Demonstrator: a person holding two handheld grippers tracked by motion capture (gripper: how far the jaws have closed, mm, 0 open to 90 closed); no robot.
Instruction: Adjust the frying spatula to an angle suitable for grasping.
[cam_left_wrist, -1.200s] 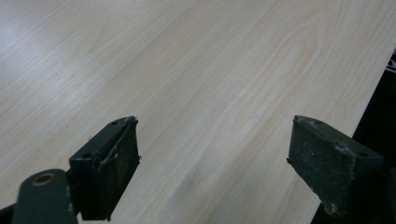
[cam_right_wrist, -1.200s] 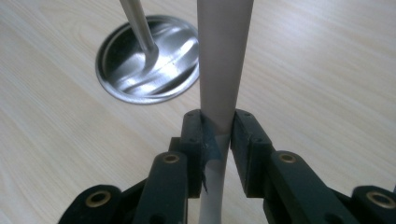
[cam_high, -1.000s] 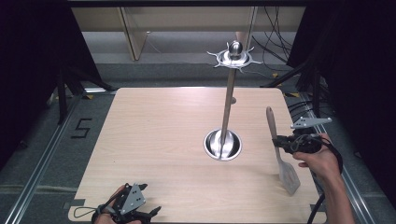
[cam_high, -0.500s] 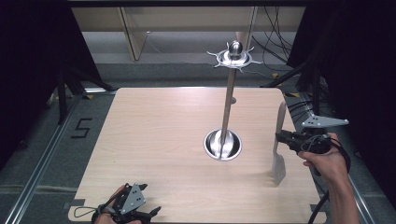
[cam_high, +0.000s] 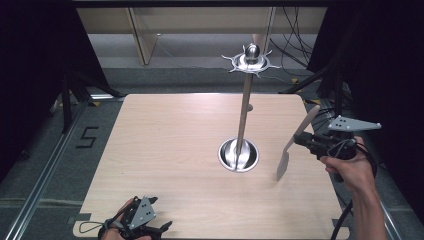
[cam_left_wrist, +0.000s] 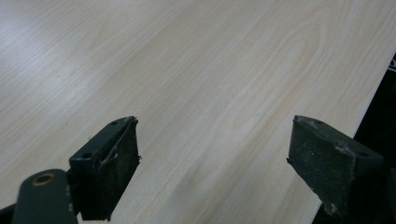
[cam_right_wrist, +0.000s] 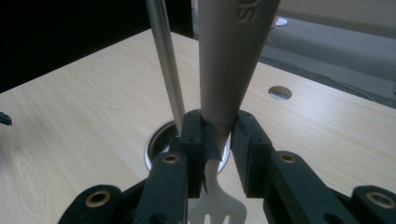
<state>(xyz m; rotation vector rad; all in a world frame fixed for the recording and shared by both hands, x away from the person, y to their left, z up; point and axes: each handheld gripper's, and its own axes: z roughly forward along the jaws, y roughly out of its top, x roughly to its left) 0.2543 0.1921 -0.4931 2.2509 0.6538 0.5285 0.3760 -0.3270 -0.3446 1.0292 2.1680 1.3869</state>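
The high view looks forward and down over the whole bench (cam_high: 165, 150), while each hand-held gripper's camera sits close above that same wood, the right one facing the metal stand (cam_right_wrist: 163, 65).

table (cam_high: 165, 150) — pale wood, round hole (cam_high: 249, 107) far side | on it — metal stand's round base (cam_high: 239, 155)

Tool (cam_right_wrist: 218, 140) clamped on beige spatula (cam_right_wrist: 229, 56), steel pole (cam_right_wrist: 166, 65) behind
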